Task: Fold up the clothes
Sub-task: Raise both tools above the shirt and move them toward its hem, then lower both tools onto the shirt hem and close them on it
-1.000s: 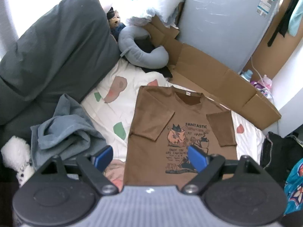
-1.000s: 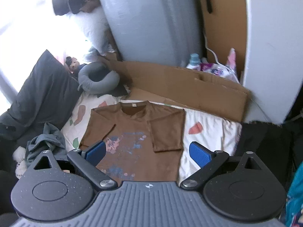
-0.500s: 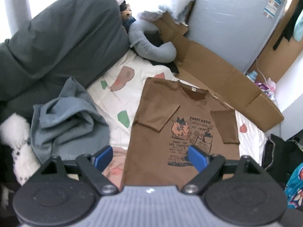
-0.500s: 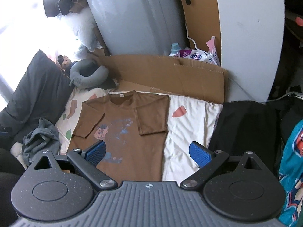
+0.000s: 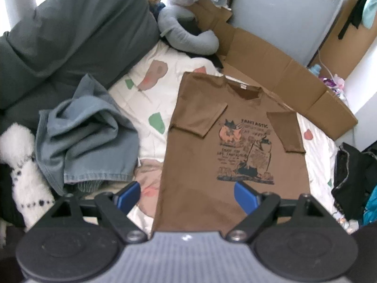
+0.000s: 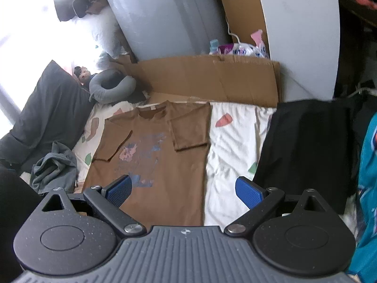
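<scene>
Left wrist view: brown T-shirt point(image 5: 212, 141) nearer than before; left gripper point(image 5: 187, 194), right gripper point(image 6: 183, 191) both spread, empty.

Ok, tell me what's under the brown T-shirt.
The brown T-shirt lies flat on a white patterned sheet, which shows around its edges. Whatever lies directly beneath the shirt is covered.

Likely bedroom: bed sheet point(image 5: 146, 99), pillow point(image 5: 77, 30), neck cushion point(image 5: 188, 40).

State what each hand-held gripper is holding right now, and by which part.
Nothing is held. The left hand-held gripper and right hand-held gripper are both open above the brown T-shirt, which lies flat on the bed.
</scene>
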`<state>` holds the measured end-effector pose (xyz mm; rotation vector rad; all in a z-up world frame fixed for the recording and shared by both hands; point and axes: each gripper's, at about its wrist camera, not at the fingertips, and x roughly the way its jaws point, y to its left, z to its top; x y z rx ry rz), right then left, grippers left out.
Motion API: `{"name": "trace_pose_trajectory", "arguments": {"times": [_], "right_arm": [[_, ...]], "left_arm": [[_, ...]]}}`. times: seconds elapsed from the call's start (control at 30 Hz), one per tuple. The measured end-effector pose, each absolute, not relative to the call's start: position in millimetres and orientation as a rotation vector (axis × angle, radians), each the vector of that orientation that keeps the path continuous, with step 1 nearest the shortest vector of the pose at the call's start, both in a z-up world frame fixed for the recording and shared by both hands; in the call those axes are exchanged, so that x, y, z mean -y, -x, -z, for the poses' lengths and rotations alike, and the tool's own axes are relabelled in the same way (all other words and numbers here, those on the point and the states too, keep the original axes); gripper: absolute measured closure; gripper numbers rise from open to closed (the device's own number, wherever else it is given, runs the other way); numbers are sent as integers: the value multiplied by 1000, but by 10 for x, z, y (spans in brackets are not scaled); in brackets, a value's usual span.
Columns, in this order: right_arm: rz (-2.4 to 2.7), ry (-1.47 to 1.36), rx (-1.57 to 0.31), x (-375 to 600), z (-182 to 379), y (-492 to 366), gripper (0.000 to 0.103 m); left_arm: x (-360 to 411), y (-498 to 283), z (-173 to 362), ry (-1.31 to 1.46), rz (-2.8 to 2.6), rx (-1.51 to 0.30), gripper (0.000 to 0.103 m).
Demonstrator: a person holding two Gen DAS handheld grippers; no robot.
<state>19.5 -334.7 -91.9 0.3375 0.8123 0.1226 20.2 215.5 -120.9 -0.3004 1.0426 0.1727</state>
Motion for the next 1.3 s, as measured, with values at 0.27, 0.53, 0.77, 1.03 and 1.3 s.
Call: {"name": "trace_pose_trajectory", "arguments": {"times": [0.27, 0.53, 0.77, 1.03, 1.3], "right_arm": [[-79, -361, -847, 3312, 1462, -29, 5], [-72, -404, -901, 3343, 2116, 107, 6], [-103, -441, -998, 3195, 2712, 94, 25], [-132, -427, -1114, 2957, 3331, -86, 67], [-125, -441, -1188, 2915, 3691, -285, 71]], "left_arm": [[-2182, -61, 1721, 335, -175, -1054, 15], [-2138, 34, 2263, 342, -161, -1077, 15], [-2125, 125, 2855, 334, -139, -1181, 18], [-2145, 232, 3388, 391, -167, -1272, 30], [-2121, 234, 3677, 379, -179, -1276, 42]]}}
